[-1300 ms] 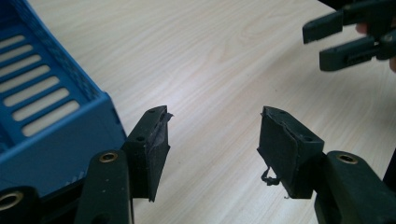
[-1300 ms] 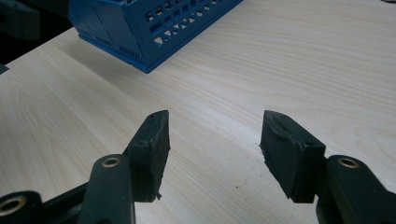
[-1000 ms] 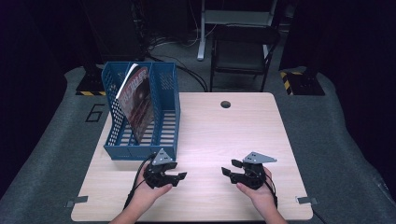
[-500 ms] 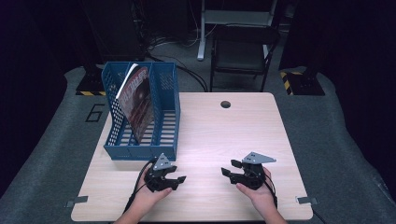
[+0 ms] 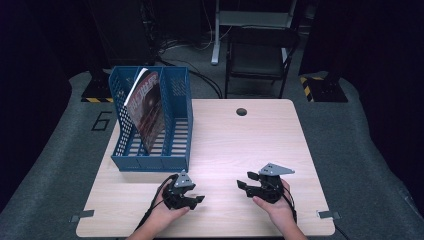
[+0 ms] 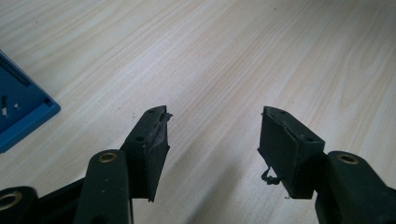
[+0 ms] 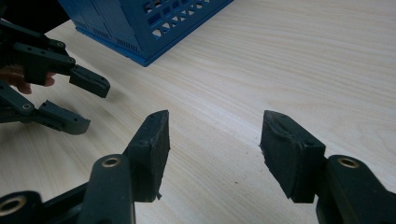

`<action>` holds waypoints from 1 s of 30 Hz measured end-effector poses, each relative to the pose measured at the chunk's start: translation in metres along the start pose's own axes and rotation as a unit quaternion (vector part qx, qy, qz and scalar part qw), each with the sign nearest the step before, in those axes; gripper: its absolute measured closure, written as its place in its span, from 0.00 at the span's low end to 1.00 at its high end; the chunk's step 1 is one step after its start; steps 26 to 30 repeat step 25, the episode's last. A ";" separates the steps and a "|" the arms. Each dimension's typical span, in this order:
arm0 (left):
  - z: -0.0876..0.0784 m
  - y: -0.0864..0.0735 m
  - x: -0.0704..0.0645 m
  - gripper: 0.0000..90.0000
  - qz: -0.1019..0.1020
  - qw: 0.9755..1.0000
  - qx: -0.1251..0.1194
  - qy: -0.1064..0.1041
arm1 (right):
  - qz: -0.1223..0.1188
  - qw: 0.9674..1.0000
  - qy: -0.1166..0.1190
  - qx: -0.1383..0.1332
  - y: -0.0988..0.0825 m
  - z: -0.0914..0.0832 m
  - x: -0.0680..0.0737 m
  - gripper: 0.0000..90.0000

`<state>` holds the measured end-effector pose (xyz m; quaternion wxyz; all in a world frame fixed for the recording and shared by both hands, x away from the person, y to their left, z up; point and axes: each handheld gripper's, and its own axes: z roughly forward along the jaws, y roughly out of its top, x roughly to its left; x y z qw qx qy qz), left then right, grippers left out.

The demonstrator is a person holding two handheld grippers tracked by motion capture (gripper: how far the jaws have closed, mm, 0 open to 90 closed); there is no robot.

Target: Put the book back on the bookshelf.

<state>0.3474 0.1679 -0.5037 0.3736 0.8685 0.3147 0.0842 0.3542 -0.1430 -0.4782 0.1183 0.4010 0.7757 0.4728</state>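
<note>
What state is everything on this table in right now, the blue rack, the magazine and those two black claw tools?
Blue rack: upright near the table's left edge, three slots.
Magazine: standing in the rack, leaning, top corner above the rim.
Left gripper: open, nothing between its jaws, low over bare wood.
Right gripper: open, holding nothing, low over the table.
Table: bare wood, a round hole near its far edge.

The magazine (image 5: 146, 112) stands in the file rack (image 5: 176, 117) on the table's (image 5: 240, 145) far left; both tongs sit near the front edge.
</note>
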 end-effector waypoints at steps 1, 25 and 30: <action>0.001 0.000 0.000 0.47 0.001 1.000 -0.001 0.001 | 0.000 1.000 -0.002 0.003 0.000 0.000 0.000 0.47; 0.006 -0.002 -0.004 0.46 0.000 1.000 0.012 -0.004 | -0.006 1.000 -0.001 0.015 -0.003 0.006 0.002 0.47; 0.006 -0.002 -0.004 0.46 0.000 1.000 0.012 -0.004 | -0.006 1.000 -0.001 0.015 -0.003 0.006 0.002 0.47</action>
